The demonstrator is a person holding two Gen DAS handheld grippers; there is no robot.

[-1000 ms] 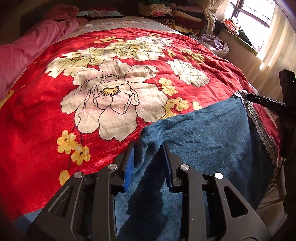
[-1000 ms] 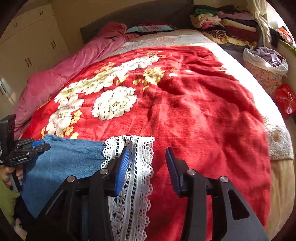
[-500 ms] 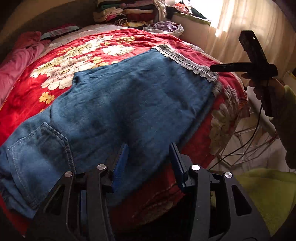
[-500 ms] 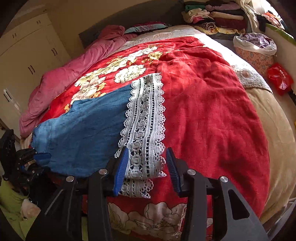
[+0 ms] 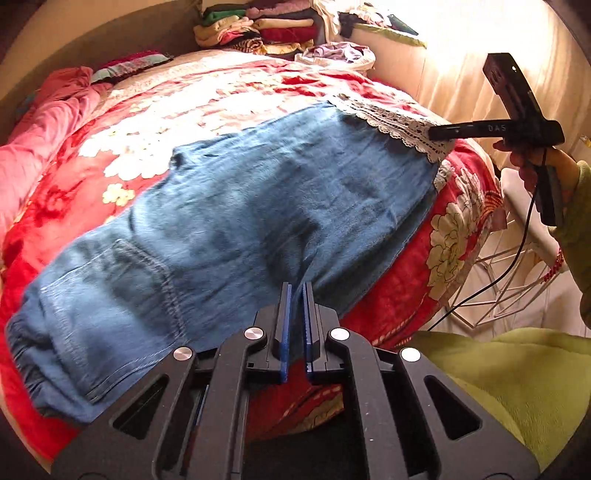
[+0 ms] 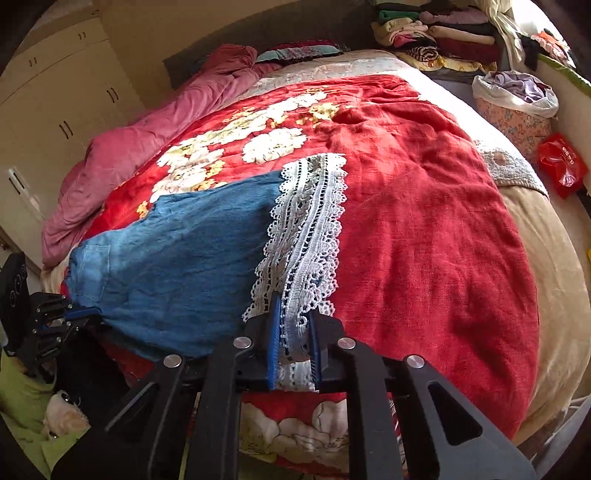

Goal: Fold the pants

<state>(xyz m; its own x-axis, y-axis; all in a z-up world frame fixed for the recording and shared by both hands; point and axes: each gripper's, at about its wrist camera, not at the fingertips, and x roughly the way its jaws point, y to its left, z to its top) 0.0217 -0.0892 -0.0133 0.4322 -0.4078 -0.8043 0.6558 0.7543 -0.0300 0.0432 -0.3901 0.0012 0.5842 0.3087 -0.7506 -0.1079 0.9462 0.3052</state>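
Note:
Blue denim pants (image 5: 258, 221) with a white lace hem (image 5: 399, 122) lie flat along the near edge of a red floral bedspread (image 5: 110, 177). My left gripper (image 5: 296, 291) is shut on the near edge of the denim by the waist end. My right gripper (image 6: 295, 321) is shut on the lace hem (image 6: 310, 229) at the pants' near corner. The right gripper also shows in the left wrist view (image 5: 454, 131), at the lace. The left gripper shows in the right wrist view (image 6: 79, 314), at the denim (image 6: 177, 266).
A pink quilt (image 6: 155, 136) lies along the bed's far left side. Folded clothes (image 6: 432, 33) are stacked at the head. A floral basket (image 6: 513, 110) and a red bag (image 6: 561, 168) stand right of the bed. A white wire rack (image 5: 498, 280) stands by the bed's near edge.
Both grippers have pulled back to the bed's near edge and closed, the left on the denim, the right on the lace hem. A second ago both were open over the pants.

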